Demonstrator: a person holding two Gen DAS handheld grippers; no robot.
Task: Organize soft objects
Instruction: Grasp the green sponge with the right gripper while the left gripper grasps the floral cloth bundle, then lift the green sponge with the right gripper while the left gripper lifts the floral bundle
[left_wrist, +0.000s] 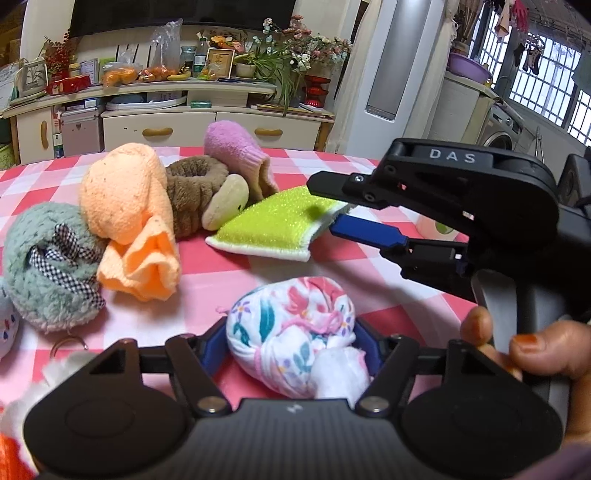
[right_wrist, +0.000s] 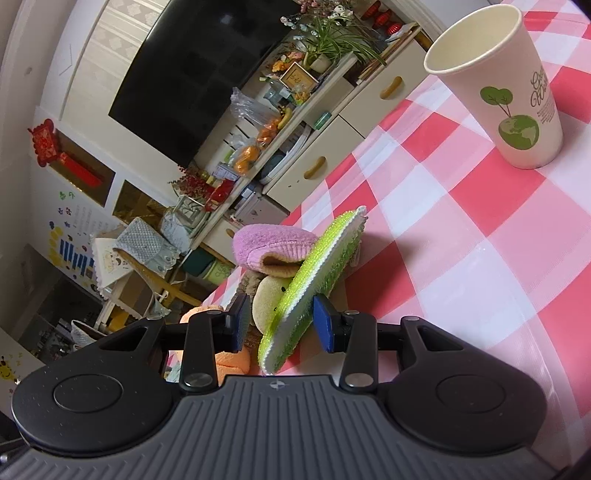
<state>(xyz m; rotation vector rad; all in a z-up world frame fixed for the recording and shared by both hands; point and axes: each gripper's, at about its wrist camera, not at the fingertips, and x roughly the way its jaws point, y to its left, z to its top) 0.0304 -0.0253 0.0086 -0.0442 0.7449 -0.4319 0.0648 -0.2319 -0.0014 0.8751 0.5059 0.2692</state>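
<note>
Soft things lie in a loose cluster on the counter (left_wrist: 207, 269), which wears a pink, red and white checked cloth. Largest is a grey-green fluffy pouch (left_wrist: 44, 266) with a checked bow at the left, touching an orange towel (left_wrist: 129, 218) that leans on a brown fuzzy ring (left_wrist: 192, 184). A pink sock (left_wrist: 236, 155) sits behind the ring, and a small beige plush (left_wrist: 225, 203) rests against its front.

A yellow-green sponge pad (left_wrist: 273, 221) with a white underside lies just right of the plush. The right tongs (left_wrist: 332, 210) straddle the pad's near corner, one black finger above and one blue-padded finger below. In the right wrist view the tongs (right_wrist: 280, 325) stand spread with a clear gap on the left side, while the right pad (right_wrist: 325, 325) touches or nearly touches the sponge; no firm pinch shows.

The left tongs (left_wrist: 291, 350) are pinching a rolled floral cloth (left_wrist: 291, 332), white with pink and teal print, close to the camera and the near counter edge.

Only the right wrist view shows a paper cup (right_wrist: 509, 88) with a green tree print, standing upright well apart from the pile on open cloth. Only the left wrist view shows a hand (left_wrist: 532, 350) with orange nails on the right grip, and a metal ring (left_wrist: 66, 345) near the pouch.

Open cloth lies between the sponge and the floral roll, and across the right side.
</note>
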